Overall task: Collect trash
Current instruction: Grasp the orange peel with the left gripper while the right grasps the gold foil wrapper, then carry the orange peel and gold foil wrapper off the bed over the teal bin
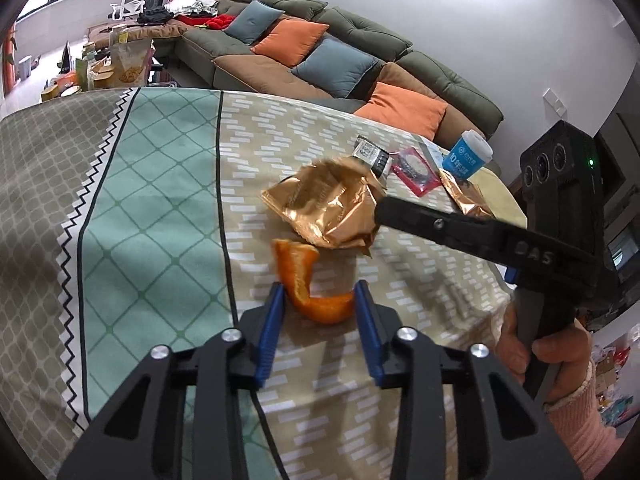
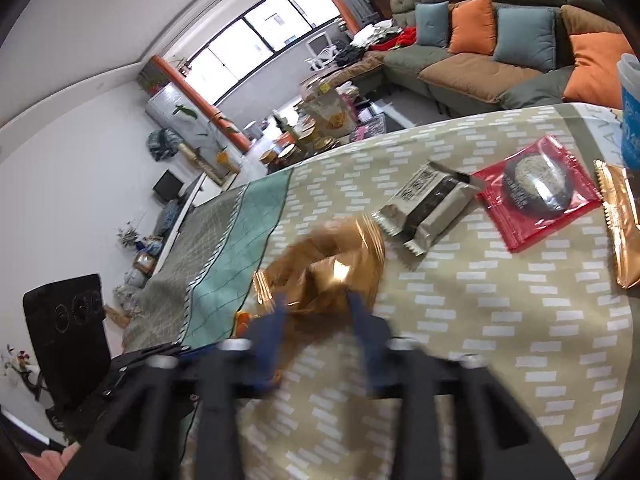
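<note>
- Left claw (image 1: 319, 292): its blue pads bracket the orange peel (image 1: 310, 286), one on each side, touching or nearly so. I read it as clamped on the peel, though the curl hides the exact contact. The peel lies on the patterned cloth of the surface (image 1: 160, 208), near the seam between the teal and beige panels.
- Peel handling, my judgement: light, leathery, springy, waxy outside. It should flex rather than break. I would hold across the thick curved base, not the thin upright tip, which could tear or slip out.
- Crumpled gold wrapper (image 1: 326, 206): just beyond the peel, its lower edge touching or overlapping the peel's tip. The right claw (image 2: 316, 300) has the wrapper (image 2: 336, 268) bunched between its pads, so I read it as clamped on it. That view is motion-blurred, so how deep the bite goes I cannot tell.
- Wrapper handling, my judgement: near weightless, crinkly foil film, slick, and it collapses under pressure. A pinch on a bunched fold or the crimped seam should hold better than a flat face.
- Further right, untouched on the cloth: grey-black packet (image 2: 426, 208), red sachet (image 2: 534, 196), second gold wrapper (image 2: 622, 224), blue paper cup (image 1: 468, 156). The flat ones hug the cloth, so I would start from an edge. The cup would crush if squeezed hard.
</note>
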A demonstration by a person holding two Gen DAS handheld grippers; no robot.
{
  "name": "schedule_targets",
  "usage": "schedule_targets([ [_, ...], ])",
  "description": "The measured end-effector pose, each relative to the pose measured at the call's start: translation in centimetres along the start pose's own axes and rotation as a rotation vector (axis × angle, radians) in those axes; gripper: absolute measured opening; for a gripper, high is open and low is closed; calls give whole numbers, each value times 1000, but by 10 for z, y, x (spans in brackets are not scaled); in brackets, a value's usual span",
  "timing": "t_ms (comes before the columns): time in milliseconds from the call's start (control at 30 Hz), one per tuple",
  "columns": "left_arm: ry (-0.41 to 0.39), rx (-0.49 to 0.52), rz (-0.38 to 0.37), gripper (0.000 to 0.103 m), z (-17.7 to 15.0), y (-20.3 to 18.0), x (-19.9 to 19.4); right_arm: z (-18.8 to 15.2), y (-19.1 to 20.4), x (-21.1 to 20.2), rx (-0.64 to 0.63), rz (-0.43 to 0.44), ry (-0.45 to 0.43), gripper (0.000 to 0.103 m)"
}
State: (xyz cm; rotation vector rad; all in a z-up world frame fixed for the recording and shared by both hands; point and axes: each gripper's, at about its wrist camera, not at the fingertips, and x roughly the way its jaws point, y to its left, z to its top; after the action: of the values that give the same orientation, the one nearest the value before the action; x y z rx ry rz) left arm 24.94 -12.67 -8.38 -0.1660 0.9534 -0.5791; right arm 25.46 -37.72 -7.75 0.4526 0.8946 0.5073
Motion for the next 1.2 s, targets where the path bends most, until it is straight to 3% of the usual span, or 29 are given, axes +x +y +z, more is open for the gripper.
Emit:
schedule_targets([
  [67, -4, 3, -3, 30, -1, 0, -2, -2, 2, 0, -13, -12, 2, 20],
  [133, -6, 7, 1, 14, -3, 0, -4, -5, 3, -1, -16, -8, 6, 13],
  [333, -11, -7, -17, 14, -10, 6, -14, -12, 16, -11, -60, -25, -33, 5],
  [533, -47, -18, -29, 13, -18, 12, -34, -18, 25, -19, -83, -38, -54, 5],
  [600, -56, -23, -30, 13, -21, 15, -40, -16, 24, -21, -71, -54, -74, 10],
  [667, -67, -26, -32, 13, -23, 17, -46, -10, 18, -22, -37, -44, -88, 38],
  [833, -88, -32, -24, 13, -28, 21, -59, 9, 17, -5, -18, -82, -77, 67],
  [900, -94, -31, -16, 13, -30, 22, -63, 13, 16, 8, -25, -109, -53, 68],
  [933, -95, -30, -15, 13, -31, 23, -64, 14, 16, 13, -27, -117, -43, 67],
  [1033, -99, -30, -6, 13, -34, 24, -70, 13, 11, 25, -18, -127, -9, 42],
  [1100, -105, -31, -2, 13, -37, 27, -75, 11, 12, 24, -29, -129, -10, 39],
  [1200, -114, -41, -1, 13, -41, 31, -82, 6, 16, 14, -45, -109, -20, 14],
])
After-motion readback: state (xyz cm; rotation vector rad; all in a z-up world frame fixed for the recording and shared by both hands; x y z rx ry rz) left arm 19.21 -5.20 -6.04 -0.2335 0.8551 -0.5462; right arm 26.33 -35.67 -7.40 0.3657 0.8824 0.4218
